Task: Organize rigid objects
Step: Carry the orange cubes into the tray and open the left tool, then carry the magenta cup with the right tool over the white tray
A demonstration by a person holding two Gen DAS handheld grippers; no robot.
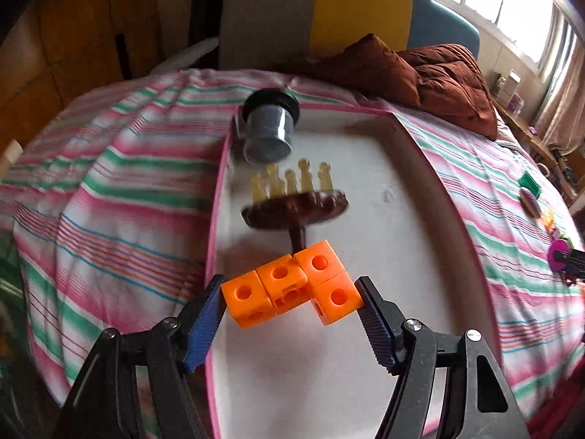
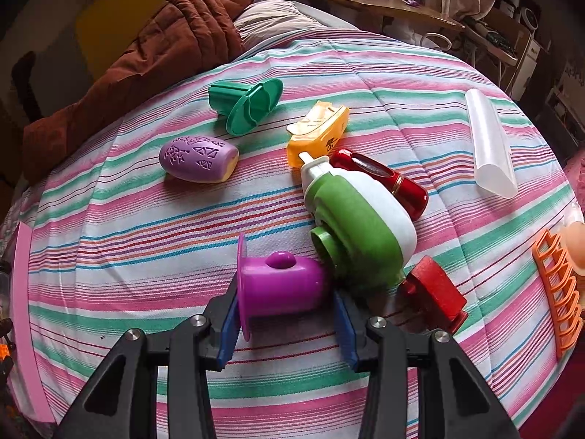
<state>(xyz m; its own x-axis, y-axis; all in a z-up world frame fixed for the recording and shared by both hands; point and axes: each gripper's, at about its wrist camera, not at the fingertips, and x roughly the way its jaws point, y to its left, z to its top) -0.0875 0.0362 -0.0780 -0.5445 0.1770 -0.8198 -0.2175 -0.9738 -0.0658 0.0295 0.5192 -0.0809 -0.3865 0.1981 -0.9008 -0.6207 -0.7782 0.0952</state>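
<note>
Left wrist view: we look along our left gripper (image 1: 290, 301) over a white tray with a pink rim (image 1: 215, 219) that lies on the striped bedspread (image 1: 109, 190)
Left claw: we see it clamped on the orange linked cubes (image 1: 292, 287), one blue pad at each end of the chain
Cubes: we hold them over the near part of the tray; whether they touch its floor we cannot tell
Tray contents: a brown disc with pale yellow pegs (image 1: 294, 201) lies just beyond the cubes on its dark stem; a grey cup with a black rim (image 1: 268, 131) lies on its side in the far left corner
Beyond: a brown quilt (image 1: 431, 77) is bunched at the head of the bed

Right wrist view: our right gripper (image 2: 285, 320) sits low over the bedspread
Right claw: we see the pads closed on a purple flanged cylinder (image 2: 281, 285), flange against the left pad
Neighbours: a green and white bottle (image 2: 358, 226) touches the purple piece, a red block (image 2: 435, 292) lies just right of it
Farther out: a dark red case (image 2: 384, 179), a yellow piece (image 2: 318, 131), a green flanged piece (image 2: 248, 104) and a purple patterned oval (image 2: 197, 159) lie apart on the stripes
Right edge: a clear tube (image 2: 490, 142) and an orange rack (image 2: 559, 289)
</note>
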